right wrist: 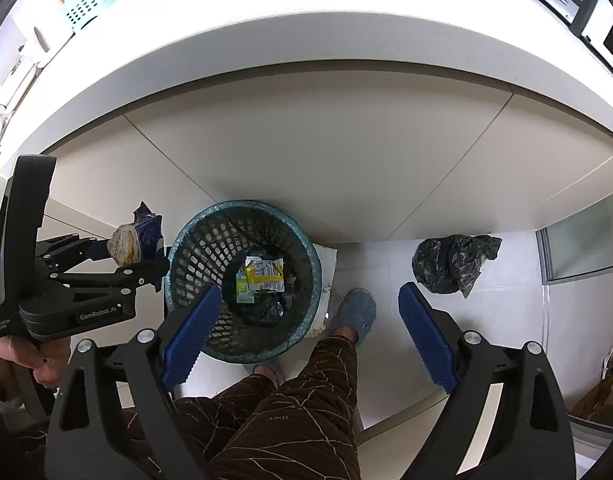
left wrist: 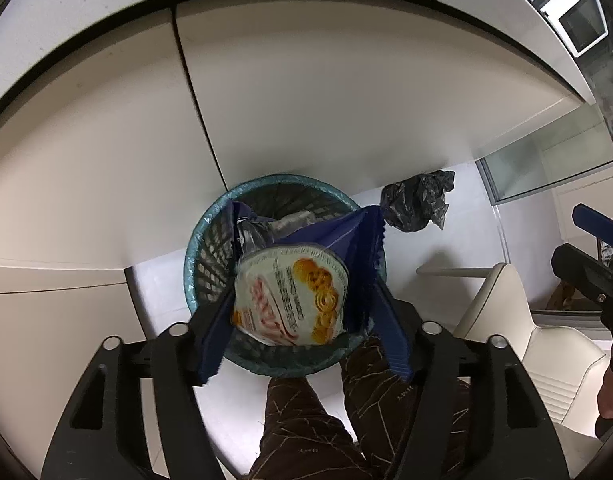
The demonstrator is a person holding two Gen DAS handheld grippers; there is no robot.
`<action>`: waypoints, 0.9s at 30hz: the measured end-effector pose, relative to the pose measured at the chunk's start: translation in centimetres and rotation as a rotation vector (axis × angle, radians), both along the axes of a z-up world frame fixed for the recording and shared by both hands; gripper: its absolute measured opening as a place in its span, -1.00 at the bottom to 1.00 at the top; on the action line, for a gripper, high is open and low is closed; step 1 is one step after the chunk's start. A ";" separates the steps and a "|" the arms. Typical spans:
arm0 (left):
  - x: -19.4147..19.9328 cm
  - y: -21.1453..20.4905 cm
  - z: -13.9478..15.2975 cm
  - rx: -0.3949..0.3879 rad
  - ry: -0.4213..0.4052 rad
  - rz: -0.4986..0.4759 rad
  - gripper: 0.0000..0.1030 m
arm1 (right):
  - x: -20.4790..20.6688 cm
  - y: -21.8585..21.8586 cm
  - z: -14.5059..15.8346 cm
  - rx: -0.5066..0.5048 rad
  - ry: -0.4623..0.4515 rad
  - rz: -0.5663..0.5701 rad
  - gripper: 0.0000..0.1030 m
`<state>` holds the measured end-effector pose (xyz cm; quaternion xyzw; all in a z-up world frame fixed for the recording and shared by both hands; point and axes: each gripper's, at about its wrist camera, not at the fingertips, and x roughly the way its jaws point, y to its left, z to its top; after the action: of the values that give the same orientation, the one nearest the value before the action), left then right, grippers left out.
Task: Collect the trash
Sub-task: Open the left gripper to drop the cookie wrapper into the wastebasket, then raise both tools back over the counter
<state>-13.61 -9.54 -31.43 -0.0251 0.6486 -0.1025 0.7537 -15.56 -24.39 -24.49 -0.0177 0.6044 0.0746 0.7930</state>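
trash here is a crinkly snack packet (left wrist: 290, 300), dark blue foil with a pale round printed panel showing golden spirals, hanging between the ribbed blue pads of the left tool (left wrist: 302, 300) right above the bin (left wrist: 194, 264). the pads stand on either side of the packet with its creased foil spread against them; whether they press on it i cannot tell. from the right wrist view the same packet (right wrist: 136, 242) shows at the tip of the left tool (right wrist: 118, 260), just beside the bin's rim.

the bin (right wrist: 306, 240) is a round, dark plastic basket with a lattice wall and a thin blue-green liner folded over its rim. it stands on the pale tiled floor (right wrist: 382, 264) against smooth beige cabinet doors (right wrist: 306, 152) under a white table (right wrist: 306, 32) edge. at its bottom lie crumpled wrappers (right wrist: 262, 276), yellow, white and green, on dark film.

the right tool (right wrist: 310, 336) is spread wide with nothing between its dimpled blue pads. a scrunched black plastic bag (right wrist: 450, 260) lies on the floor, well apart from the bin. the person's brown patterned trousers (right wrist: 290, 420) and a blue slipper (right wrist: 356, 312) show below.
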 end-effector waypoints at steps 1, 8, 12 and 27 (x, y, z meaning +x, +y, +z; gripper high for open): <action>0.1 -0.1 0.1 -0.002 -0.001 0.002 0.32 | -0.1 0.1 0.0 0.000 -0.002 0.000 0.67; 0.1 0.0 0.7 -0.010 -0.014 0.004 0.57 | -0.2 0.4 0.8 -0.003 -0.024 0.003 0.67; 0.0 0.3 1.5 -0.013 -0.030 0.002 0.67 | -0.3 0.6 1.2 0.003 -0.035 -0.003 0.67; -0.9 1.4 7.5 -0.035 -0.124 0.004 0.88 | 0.0 2.1 4.8 0.027 -0.130 -0.018 0.67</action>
<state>-14.47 -8.17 -23.94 -0.0332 0.5989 -0.1139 0.7920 -15.58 -22.27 -19.71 -0.0064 0.5509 0.0741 0.8313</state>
